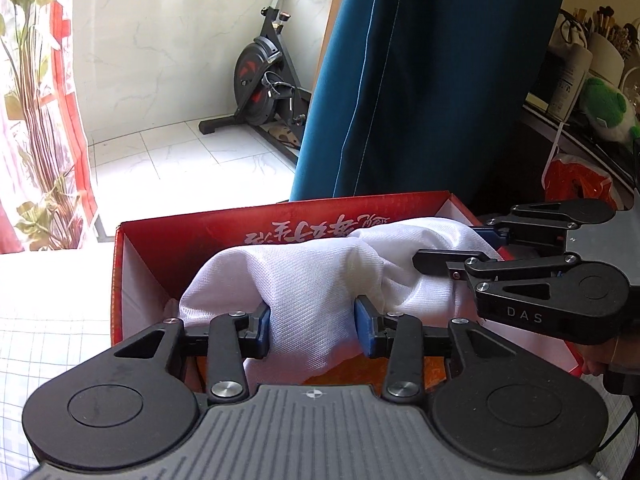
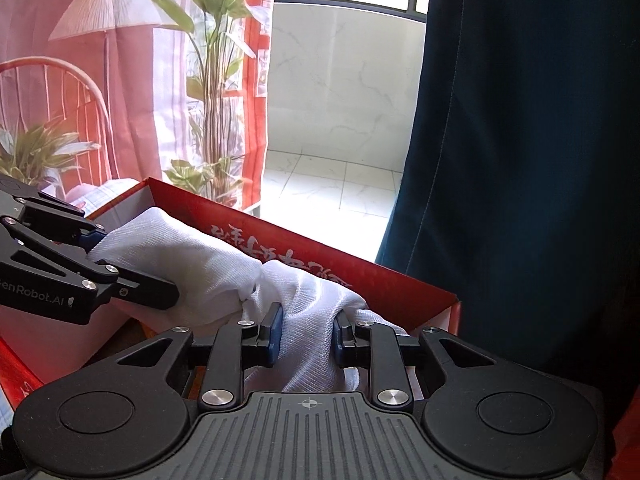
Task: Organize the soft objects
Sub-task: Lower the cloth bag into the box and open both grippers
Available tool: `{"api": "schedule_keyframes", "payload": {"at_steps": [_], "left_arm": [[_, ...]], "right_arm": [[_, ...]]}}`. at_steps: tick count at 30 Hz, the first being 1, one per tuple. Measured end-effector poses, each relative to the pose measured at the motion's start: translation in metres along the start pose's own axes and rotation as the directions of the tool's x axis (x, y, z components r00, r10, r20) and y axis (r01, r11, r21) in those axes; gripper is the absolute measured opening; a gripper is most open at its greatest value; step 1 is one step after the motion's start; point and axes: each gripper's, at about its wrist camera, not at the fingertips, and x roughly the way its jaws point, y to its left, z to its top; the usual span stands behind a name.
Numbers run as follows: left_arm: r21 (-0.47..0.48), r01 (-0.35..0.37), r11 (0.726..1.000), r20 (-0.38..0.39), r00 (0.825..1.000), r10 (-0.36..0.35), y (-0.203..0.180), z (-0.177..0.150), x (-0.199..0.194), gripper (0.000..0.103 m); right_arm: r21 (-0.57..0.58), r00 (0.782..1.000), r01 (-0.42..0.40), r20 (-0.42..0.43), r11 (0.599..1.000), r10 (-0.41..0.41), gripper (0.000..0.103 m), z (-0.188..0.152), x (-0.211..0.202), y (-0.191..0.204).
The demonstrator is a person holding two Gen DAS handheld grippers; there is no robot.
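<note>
**Item: cloth**. White, woven, soft; one bundle, creased at the middle. It lies over and into the box, an open red carton with white inner walls and printed script on the far wall. Most of the bundle is inside the rim; its top humps above the rim. Whether it rests on the box floor cannot be told.

**Item: left gripper**. At the near wall of the box, pointing down into it. Jaws partly open, blue pads either side of the cloth's near fold. The left pad touches the fabric; the right pad appears to stand just clear of it. Judged released or releasing, not a firm grip.

**Item: right gripper**. At the right end of the box, also pointing down. Jaws narrow, both pads pressed into a gathered fold of cloth, which bunches between them. Judged held.

**Progress.** Cloth carried to the box and lowered in: this step looks nearly done. Left: free the right-hand fold, then perhaps tuck the hump below the rim.

**Other stock.** A green plush sits on a shelf right of the box, well apart; possibly next. No other loose soft things show.

**Surroundings.** Blue curtain behind the box.
</note>
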Motion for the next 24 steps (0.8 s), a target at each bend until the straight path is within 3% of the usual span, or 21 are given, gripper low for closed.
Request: {"api": "schedule_keyframes", "payload": {"at_steps": [4,15,24], "left_arm": [[0.016,-0.032,0.999,0.015,0.999,0.032,-0.004,0.004,-0.006,0.055],[0.024,-0.077,0.997,0.089,0.993,0.075,-0.019,-0.007,-0.05,0.058],[0.026,-0.125,0.992,0.146,0.982,0.12,-0.034,-0.041,-0.093,0.058]], "right_arm": [[0.0,1.0,0.012,-0.009,1.0,-0.012,0.032,-0.001,-0.002,0.003],[0.006,0.999,-0.025,0.039,1.0,0.025,0.033,-0.005,-0.052,0.01],[0.021,0.994,-0.019,0.108,1.0,0.016,0.033,-0.027,-0.106,0.031]]}}
